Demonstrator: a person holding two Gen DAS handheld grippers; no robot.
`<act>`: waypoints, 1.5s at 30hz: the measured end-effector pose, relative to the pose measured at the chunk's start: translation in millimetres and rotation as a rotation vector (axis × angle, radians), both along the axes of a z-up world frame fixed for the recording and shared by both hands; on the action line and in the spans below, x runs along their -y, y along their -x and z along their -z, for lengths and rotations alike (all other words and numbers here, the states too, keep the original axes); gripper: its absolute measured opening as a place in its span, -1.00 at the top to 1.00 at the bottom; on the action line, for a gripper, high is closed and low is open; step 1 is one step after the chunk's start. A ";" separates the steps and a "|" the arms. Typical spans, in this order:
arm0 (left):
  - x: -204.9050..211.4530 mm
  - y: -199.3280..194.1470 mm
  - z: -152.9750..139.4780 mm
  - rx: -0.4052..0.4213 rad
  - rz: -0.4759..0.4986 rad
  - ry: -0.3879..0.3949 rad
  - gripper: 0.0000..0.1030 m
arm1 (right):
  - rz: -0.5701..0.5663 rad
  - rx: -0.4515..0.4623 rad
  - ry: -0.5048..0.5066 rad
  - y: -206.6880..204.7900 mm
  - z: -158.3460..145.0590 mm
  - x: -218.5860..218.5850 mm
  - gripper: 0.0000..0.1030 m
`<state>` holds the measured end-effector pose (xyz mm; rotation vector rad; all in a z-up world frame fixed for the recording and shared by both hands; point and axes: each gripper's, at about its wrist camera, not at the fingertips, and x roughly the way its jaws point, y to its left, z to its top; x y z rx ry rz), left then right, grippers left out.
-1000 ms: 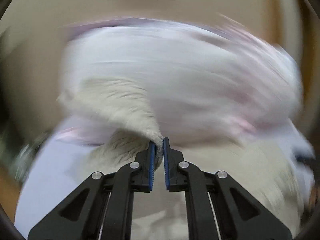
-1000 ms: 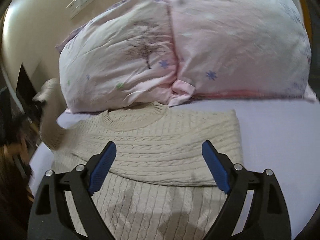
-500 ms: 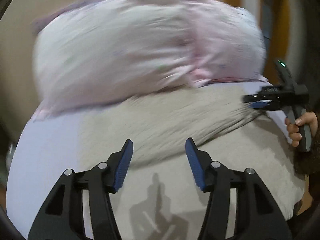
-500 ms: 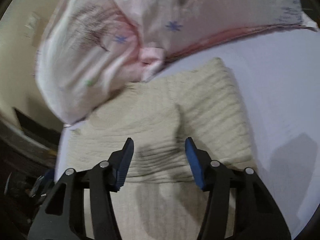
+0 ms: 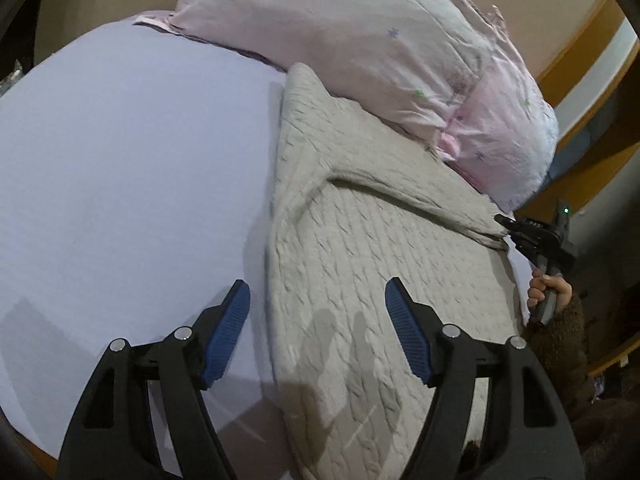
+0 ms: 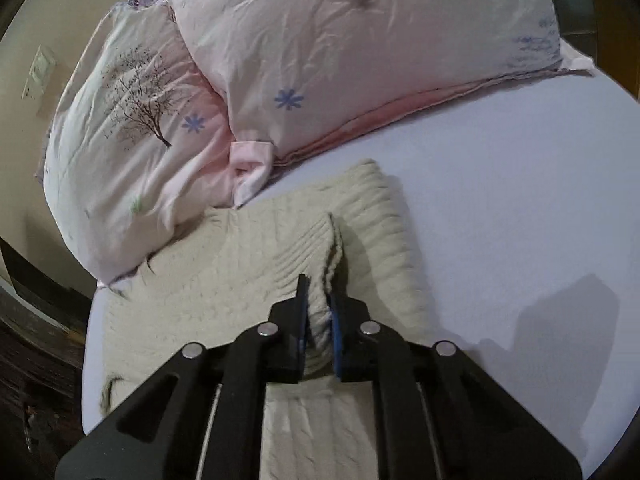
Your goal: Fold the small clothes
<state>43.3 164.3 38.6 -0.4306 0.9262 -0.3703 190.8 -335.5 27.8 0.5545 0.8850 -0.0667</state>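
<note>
A cream cable-knit sweater point(image 5: 360, 248) lies on a lavender bed sheet point(image 5: 120, 160), its top against the pillows. My left gripper point(image 5: 318, 330) is open and empty, hovering over the sweater's left edge. My right gripper point(image 6: 320, 316) is shut on a fold of the sweater point(image 6: 248, 264) and lifts it slightly. In the left wrist view the right gripper point(image 5: 504, 226) shows at the far right, pinching the sweater's raised edge, held by a hand point(image 5: 548, 292).
Two pink patterned pillows point(image 6: 280, 60) lie at the head of the bed, touching the sweater. Bare sheet point(image 6: 520, 220) spreads right of the sweater in the right wrist view. A wall switch plate point(image 6: 38, 76) is at far left. Wooden trim point(image 5: 580, 60) is behind.
My left gripper let go of the sweater and opened wide, then moved left over its edge. My right gripper came down, closed on a fold of the sweater and raised it.
</note>
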 end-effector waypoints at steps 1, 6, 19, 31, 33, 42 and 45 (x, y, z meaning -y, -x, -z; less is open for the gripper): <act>3.3 3.1 1.3 -0.005 0.025 0.020 -0.36 | 0.001 -0.017 0.001 7.9 -1.1 2.2 0.32; 8.3 23.0 6.0 -0.013 0.084 0.090 -0.12 | -0.018 -0.061 0.055 78.8 -3.4 1.3 -0.04; 11.3 108.7 26.7 -0.063 0.136 0.315 0.40 | -0.271 -0.084 -0.385 266.0 38.4 -35.2 0.84; -3.6 -48.8 -51.0 0.125 -0.053 0.297 0.85 | -0.229 0.373 -0.463 116.2 -59.2 -4.6 0.86; -8.5 -114.1 -41.4 0.087 -0.163 0.278 0.85 | -0.114 0.355 -0.447 60.7 -46.5 13.4 0.86; 0.4 -224.8 19.8 -0.078 -0.243 0.183 0.85 | 0.131 0.154 -0.475 -47.6 43.3 42.5 0.84; -1.7 -221.7 13.2 -0.061 -0.178 0.176 0.52 | 0.154 0.146 -0.498 -57.0 46.8 43.1 0.39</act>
